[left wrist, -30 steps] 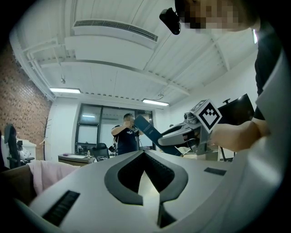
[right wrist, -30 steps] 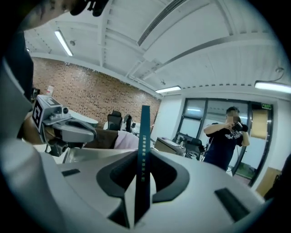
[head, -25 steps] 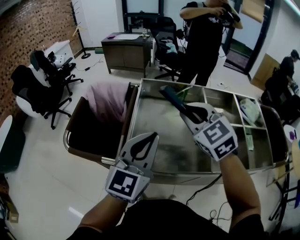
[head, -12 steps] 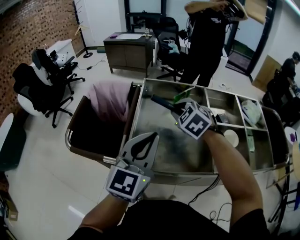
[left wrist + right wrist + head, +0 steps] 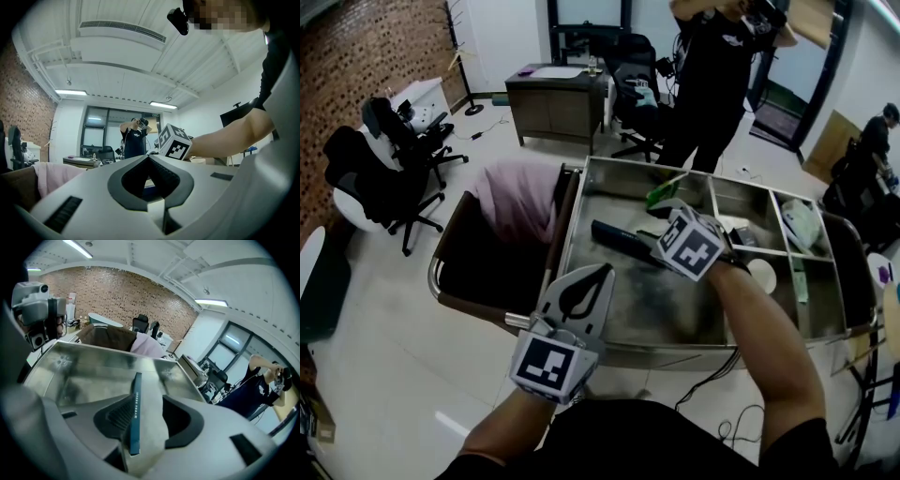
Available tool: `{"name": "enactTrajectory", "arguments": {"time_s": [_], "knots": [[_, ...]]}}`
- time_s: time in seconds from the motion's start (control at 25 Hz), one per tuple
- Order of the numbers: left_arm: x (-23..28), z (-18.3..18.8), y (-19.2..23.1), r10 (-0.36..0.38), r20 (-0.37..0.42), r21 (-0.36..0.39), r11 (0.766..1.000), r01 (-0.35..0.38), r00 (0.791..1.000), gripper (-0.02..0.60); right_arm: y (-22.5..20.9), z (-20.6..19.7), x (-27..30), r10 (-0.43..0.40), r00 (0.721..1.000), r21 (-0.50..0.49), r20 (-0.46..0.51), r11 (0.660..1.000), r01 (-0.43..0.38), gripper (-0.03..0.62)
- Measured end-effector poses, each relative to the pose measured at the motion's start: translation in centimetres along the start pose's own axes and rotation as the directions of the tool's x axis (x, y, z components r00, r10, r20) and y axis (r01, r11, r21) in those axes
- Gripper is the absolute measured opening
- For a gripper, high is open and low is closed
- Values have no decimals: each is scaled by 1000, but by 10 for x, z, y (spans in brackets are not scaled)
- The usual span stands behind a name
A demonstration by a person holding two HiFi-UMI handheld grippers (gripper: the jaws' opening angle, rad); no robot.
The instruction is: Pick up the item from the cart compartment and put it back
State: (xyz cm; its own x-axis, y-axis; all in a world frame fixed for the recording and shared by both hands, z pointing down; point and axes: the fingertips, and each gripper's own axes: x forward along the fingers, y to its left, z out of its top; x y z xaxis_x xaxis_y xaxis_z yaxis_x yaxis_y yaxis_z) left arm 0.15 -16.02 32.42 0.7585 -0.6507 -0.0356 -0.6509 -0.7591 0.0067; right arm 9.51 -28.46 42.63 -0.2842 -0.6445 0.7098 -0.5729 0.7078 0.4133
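Observation:
A long, flat, dark teal box [image 5: 617,240] lies on the floor of the steel cart's [image 5: 574,217] large compartment. My right gripper [image 5: 654,247] is at its right end, reaching left over the compartment. In the right gripper view the box [image 5: 135,406] stands on edge between the jaws of the right gripper [image 5: 146,414]. It leans against the left pad, and a gap shows to the right pad as the jaws are opening. My left gripper [image 5: 602,274] hovers at the cart's near rim, shut and holding nothing; in its own view the left gripper [image 5: 149,158] has its tips together.
A brown bin holding pink cloth [image 5: 517,201] hangs on the cart's left end. Small compartments at the right hold a white cup [image 5: 761,275] and other items. A person [image 5: 712,75] stands behind the cart. Office chairs [image 5: 384,178] and a desk [image 5: 553,94] lie beyond.
My right gripper swung down and brought the raised teal box onto the compartment floor, and its jaws have parted. The left gripper has stayed where it was.

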Motion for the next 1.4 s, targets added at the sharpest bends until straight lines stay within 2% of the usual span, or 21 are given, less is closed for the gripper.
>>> {"name": "enactTrajectory", "arguments": {"time_s": [0.12, 0.24, 0.28, 0.32, 0.52, 0.68, 0.92, 1.0, 1.2, 1.32, 1.4], "knots": [[1, 1, -2, -5, 2, 0, 1000, 5, 1000, 0, 1, 2, -4, 3, 1000, 10, 11, 1000, -3, 207], [2, 1, -3, -9, 2, 3, 1000, 9, 1000, 0, 3, 2, -7, 5, 1000, 28, 24, 1000, -5, 165], [2, 1, -3, -10, 1, 4, 1000, 10, 1000, 0, 4, 3, -8, 8, 999, 44, 34, 999, -9, 73], [3, 1, -4, -12, 1, 4, 1000, 12, 1000, 0, 5, 4, -11, 13, 999, 68, 48, 998, -16, 15], [4, 1, -6, -15, -4, 7, 1000, 15, 1000, 0, 4, 19, -34, -17, 980, 234, 200, 972, -31, 14], [5, 0, -8, -21, -8, 10, 1000, 21, 1000, 0, 1, 34, -76, -97, 923, 367, 372, 929, -50, 14], [7, 3, -12, -37, -9, 19, 999, 37, 999, 0, 4, 35, -145, -229, 801, 501, 553, 860, -100, 14], [7, 5, -15, -41, -8, 18, 999, 41, 999, 0, 7, 28, -165, -268, 766, 534, 584, 838, -114, 14], [8, 7, -22, -58, -5, 16, 998, 58, 998, 0, 12, 4, -204, -363, 703, 593, 611, 798, -104, 14], [8, 6, -24, -61, -10, 19, 998, 62, 998, 0, 17, -10, -219, -405, 676, 620, 615, 779, -97, 14], [8, 6, -25, -62, -12, 19, 998, 62, 998, 0, 22, -18, -225, -421, 669, 631, 613, 770, -93, 14]]}}
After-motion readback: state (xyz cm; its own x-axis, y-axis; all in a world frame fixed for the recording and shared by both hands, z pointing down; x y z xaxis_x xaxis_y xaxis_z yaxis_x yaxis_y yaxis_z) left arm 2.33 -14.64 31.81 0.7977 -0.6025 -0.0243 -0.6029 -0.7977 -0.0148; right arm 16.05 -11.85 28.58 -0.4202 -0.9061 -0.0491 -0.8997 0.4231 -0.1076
